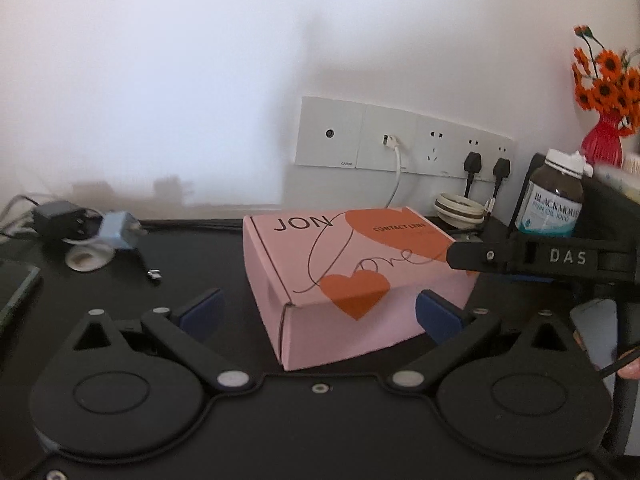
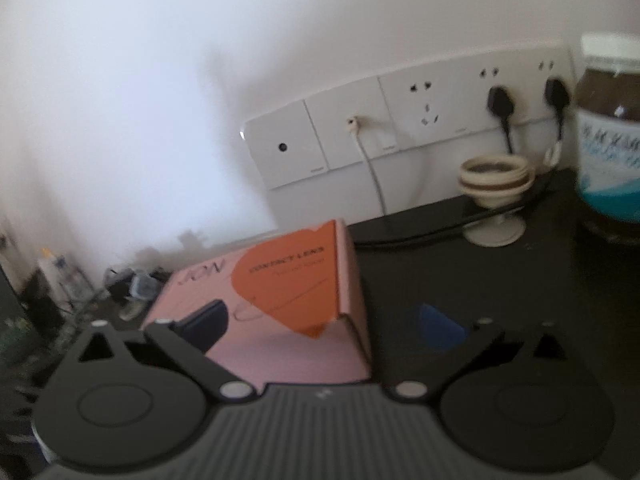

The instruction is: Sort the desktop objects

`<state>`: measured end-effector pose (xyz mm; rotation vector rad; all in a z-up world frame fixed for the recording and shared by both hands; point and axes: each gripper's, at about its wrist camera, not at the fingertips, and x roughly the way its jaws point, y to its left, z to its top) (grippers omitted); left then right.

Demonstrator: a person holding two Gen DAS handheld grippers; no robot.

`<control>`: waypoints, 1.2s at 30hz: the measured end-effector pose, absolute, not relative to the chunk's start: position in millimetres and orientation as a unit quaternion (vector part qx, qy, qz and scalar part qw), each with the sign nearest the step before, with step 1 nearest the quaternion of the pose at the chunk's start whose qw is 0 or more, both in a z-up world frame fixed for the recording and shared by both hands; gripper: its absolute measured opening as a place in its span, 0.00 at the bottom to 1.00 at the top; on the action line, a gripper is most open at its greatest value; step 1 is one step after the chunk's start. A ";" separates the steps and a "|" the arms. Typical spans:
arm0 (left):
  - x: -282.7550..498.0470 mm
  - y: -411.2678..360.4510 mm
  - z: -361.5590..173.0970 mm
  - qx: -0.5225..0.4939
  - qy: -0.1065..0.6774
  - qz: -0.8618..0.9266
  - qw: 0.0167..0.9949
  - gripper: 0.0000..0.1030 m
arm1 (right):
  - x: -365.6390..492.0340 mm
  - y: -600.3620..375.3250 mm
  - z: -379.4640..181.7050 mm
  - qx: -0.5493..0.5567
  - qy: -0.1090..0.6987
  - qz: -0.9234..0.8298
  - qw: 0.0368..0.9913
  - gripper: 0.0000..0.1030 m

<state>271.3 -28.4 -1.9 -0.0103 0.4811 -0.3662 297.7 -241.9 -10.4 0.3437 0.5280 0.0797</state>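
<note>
A pink cardboard box [image 1: 352, 280] printed with orange hearts and "JON" lies on the black desk [image 1: 192, 272]. My left gripper [image 1: 319, 314] is open, and the box's near corner sits between its blue pads [image 1: 200, 312], with a gap on the left side. My right gripper [image 2: 323, 326] is open wide. Its left finger hangs over the top of the box [image 2: 280, 300] and its right finger is off the box's right edge. In the left wrist view a black finger of the right gripper, marked "DAS" [image 1: 540, 258], reaches in over the box's far right corner. A brown fish-oil bottle [image 1: 554, 204] stands behind it.
A white socket panel [image 1: 400, 140] with plugs and a white cable is on the wall behind. A beige cup [image 2: 496, 184] stands beside the bottle [image 2: 612, 140]. Chargers [image 1: 100, 228] lie at far left and a phone [image 1: 596, 332] at right. A red vase of orange flowers [image 1: 604, 120] stands at far right.
</note>
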 end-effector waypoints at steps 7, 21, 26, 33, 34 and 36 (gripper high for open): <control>227.3 -39.3 12.8 0.017 0.237 -0.186 0.954 1.00 | 254.0 -233.0 4.3 0.157 0.272 -0.004 0.949 0.99; 144.4 -44.4 16.2 0.040 0.249 -0.247 0.936 1.00 | 138.6 -238.4 14.7 0.180 0.283 -0.046 0.941 0.99; 128.2 -40.2 15.4 0.038 0.252 -0.256 0.932 1.00 | 110.3 -235.6 13.8 0.180 0.280 -0.049 0.942 0.99; 105.7 -29.1 5.6 0.042 0.263 -0.248 0.932 1.00 | 78.2 -223.3 1.9 0.153 0.283 -0.037 0.946 0.99; 102.0 -26.5 4.1 0.043 0.262 -0.246 0.932 1.00 | 74.3 -220.6 -0.3 0.144 0.284 -0.036 0.947 0.99; 94.1 -22.4 1.3 0.051 0.258 -0.241 0.934 1.00 | 67.4 -213.6 -3.6 0.121 0.285 -0.029 0.950 0.99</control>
